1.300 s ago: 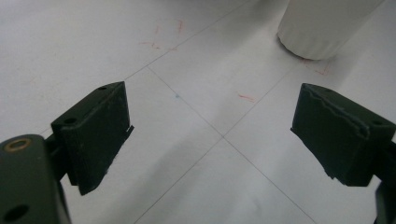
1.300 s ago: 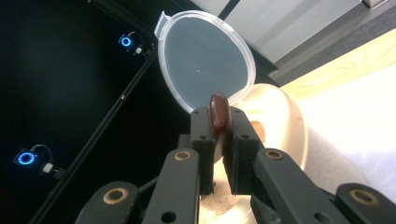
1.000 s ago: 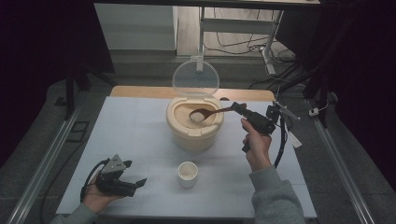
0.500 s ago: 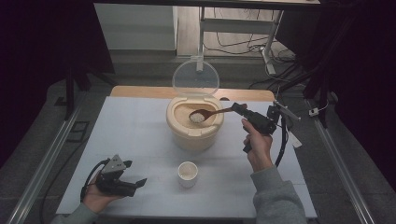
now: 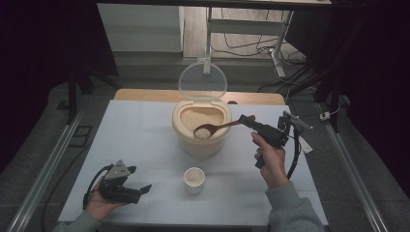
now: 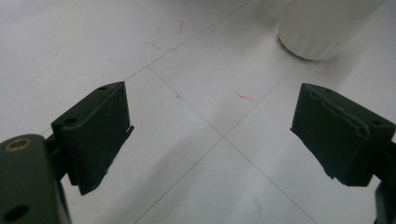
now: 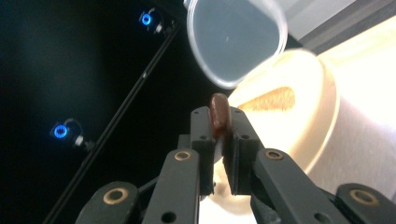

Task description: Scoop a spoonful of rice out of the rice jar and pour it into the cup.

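Your right gripper is clamped on the handle of the wooden spoon; in the right gripper view the handle's end sits pinched between the 2 jaws. The spoon's bowl carries a heap of rice and hangs over the front rim of the rice container, whose clear lid stands tipped open behind it. The small white cup stands on the table in front of the container, apart from it. Your left gripper rests low at the near left of the table, jaws spread wide with nothing between them, the cup's base just ahead of them.
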`<state>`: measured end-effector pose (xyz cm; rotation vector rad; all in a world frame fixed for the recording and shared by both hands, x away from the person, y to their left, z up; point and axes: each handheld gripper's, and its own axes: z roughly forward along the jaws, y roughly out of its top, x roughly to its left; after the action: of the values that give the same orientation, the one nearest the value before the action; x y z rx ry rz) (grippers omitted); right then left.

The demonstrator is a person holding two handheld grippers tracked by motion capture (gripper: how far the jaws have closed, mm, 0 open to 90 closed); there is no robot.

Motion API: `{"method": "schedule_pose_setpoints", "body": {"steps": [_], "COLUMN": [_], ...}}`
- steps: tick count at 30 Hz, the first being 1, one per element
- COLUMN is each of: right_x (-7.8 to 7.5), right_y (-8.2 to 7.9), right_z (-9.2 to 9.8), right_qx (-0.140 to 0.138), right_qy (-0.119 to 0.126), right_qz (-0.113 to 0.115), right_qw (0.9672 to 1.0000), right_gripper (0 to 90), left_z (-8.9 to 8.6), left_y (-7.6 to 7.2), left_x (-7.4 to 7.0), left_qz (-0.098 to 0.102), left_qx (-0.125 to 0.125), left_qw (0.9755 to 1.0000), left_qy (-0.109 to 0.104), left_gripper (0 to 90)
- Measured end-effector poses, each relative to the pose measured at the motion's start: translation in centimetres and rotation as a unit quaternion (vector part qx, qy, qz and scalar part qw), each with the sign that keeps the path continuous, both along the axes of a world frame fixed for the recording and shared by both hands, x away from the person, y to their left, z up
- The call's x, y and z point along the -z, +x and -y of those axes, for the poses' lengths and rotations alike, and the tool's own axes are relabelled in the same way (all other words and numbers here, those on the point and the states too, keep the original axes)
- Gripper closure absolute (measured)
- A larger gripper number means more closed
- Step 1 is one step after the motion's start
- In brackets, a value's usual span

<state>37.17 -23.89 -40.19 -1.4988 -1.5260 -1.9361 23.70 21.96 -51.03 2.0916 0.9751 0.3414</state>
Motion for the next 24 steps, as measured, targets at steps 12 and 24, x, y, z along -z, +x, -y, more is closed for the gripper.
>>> {"method": "schedule_pose_setpoints", "body": {"steps": [12,24], "right_x": [3.1,3.9], "right_y": [-2.5,-3.0], "right_z": [0.0,-1.5], "right_qx": [-0.064,-0.084], "right_qy": [-0.021,-0.106], "right_qz": [-0.028,-0.005], "right_qw": [0.9974,0.9908], "right_gripper": [82.8,82.8], "left_z": [0.0,-0.1], "left_y": [0.1,0.2], "left_x": [0.0,0.1], "left_qz": [-0.002,-0.003], "left_qx": [0.000,-0.002], "left_qw": [1.0000,1.0000], "left_qy": [0.001,0.001], "left_gripper": [11.5,11.7]}}
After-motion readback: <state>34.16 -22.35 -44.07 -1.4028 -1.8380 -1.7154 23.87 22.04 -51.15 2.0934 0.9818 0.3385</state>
